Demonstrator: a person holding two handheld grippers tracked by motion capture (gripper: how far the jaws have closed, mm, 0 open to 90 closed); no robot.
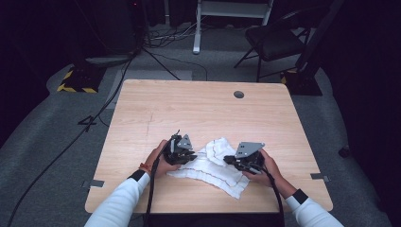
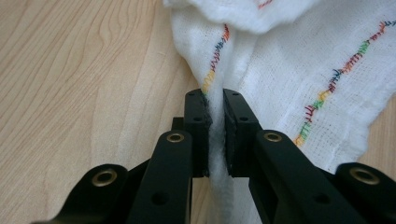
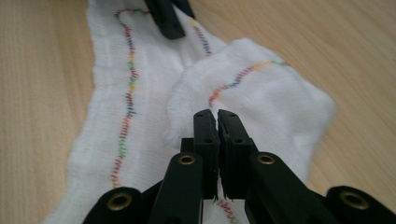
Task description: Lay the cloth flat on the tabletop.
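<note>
In the high view, a white cloth [image 1: 213, 165] lies crumpled on the near half of a light wooden table [image 1: 198, 109], between the person's two hands. The left gripper [image 1: 189, 156] sits at the cloth's left edge and the right gripper [image 1: 229, 160] at its right part, each topped by a grey plate. White sleeves come in from the near edge, and cables trail back from both grippers. A round hole [image 1: 239, 94] is cut in the table's far right area. Beyond the table, a dark chair [image 1: 274, 40] stands on the grey floor.

In the left gripper view, the left gripper [image 2: 215, 100] has its jaws clenched on a raised fold of the cloth [image 2: 299, 70]; white fabric is pinched in the narrow gap between them. Lines of many-coloured stitching [image 2: 345, 65] run across the cloth, and bare tabletop [image 2: 84, 84] lies to the left.

In the right gripper view, the right gripper [image 3: 217, 116] has its jaws pressed together on the cloth [image 3: 261, 98], with a sliver of fabric caught between them. A folded-over flap with coloured stitching [image 3: 128, 93] lies just ahead. The left gripper's black jaw tip [image 3: 166, 16] rests on the cloth at its far end.
</note>
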